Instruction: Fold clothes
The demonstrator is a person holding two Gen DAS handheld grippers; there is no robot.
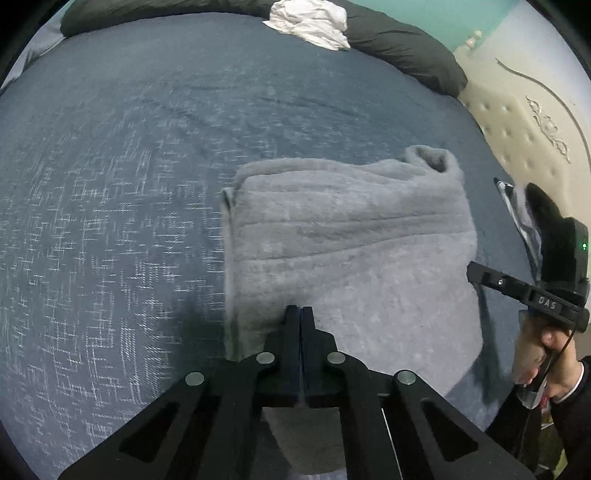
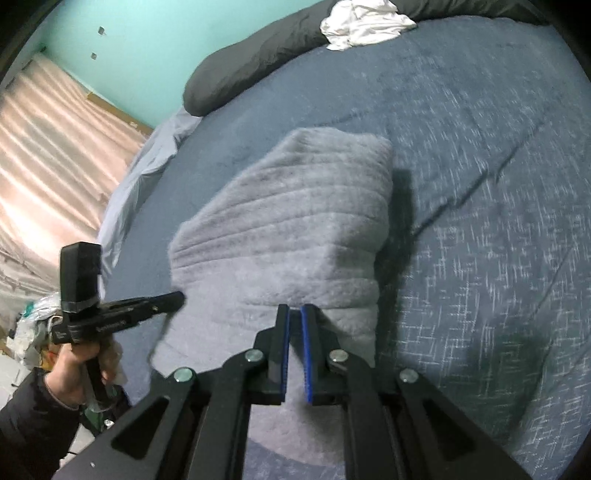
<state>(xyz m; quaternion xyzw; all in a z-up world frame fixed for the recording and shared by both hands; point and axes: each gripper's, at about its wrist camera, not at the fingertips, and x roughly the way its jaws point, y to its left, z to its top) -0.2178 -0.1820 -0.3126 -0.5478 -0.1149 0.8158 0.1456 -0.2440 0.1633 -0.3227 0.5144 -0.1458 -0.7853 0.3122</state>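
A grey fleece garment (image 1: pixel 351 229) (image 2: pixel 303 221) lies folded into a thick block on the blue bed cover (image 1: pixel 110 184); its near part bulges up and throws a dark shadow to one side. My left gripper (image 1: pixel 300 312) is shut, its tips pressed together in the fleece near the block's left edge; the right wrist view shows it (image 2: pixel 179 295) from the side at that edge. My right gripper (image 2: pixel 293 312) pinches near the right edge, its blue pads a narrow gap apart with grey fleece between them. The left wrist view shows it (image 1: pixel 471 273) at that edge. The garment runs on under both grippers.
A crumpled white cloth (image 1: pixel 310 22) (image 2: pixel 365 22) lies at the far edge on a long dark pillow (image 1: pixel 406 48) (image 2: pixel 251 62). A cream tufted headboard (image 1: pixel 517 129) and a striped cloth (image 1: pixel 513 206) are beside the bed. A hand (image 2: pixel 70 369) holds each gripper's handle.
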